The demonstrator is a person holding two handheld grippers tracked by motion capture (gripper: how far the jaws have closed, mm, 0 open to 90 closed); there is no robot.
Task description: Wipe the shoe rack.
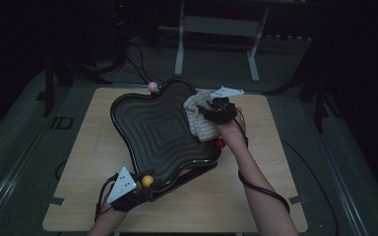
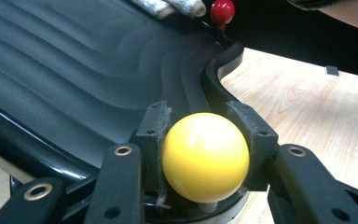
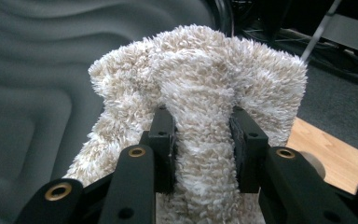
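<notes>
Black glossy tray [image 1: 152, 130], wavy-edged and roughly star-shaped, moulded with stepped concentric ripples across its floor, tilted up off a pale wood-grain table [image 1: 88, 162]. Smooth yellow ball knob [image 2: 205, 156] on a short stem at the tray's near rim, clamped squarely between the jaws of the left gripper [image 2: 205, 154]; jaws partly closed, pads pressed flat against either side of the sphere, frayed threads along the pad edges. Beyond those jaws, the rippled black surface sloping away, with a shiny red ball knob [image 2: 222, 11] standing far ahead at the opposite rim. Seen also from above: left gripper [image 1: 140, 183] at the tray's lower corner, yellow knob [image 1: 147, 180] in its grip, grey three-cornered plate on top.

Cream-white fluffy cloth [image 3: 200, 126], deep shaggy pile, bunched into a thick fold and pinched between the jaws of the right gripper [image 3: 203, 144]; jaws drawn in narrow, pads sunk into the nap on both sides, cloth flaring wide above and past the tips. Behind the jaws' left, matte grey ripples of the tray. From above: right gripper [image 1: 211, 114] over the tray's right lobe, cloth [image 1: 199, 118] draped on the rim there. Small pink ball knob [image 1: 153, 87] at the far rim.
</notes>
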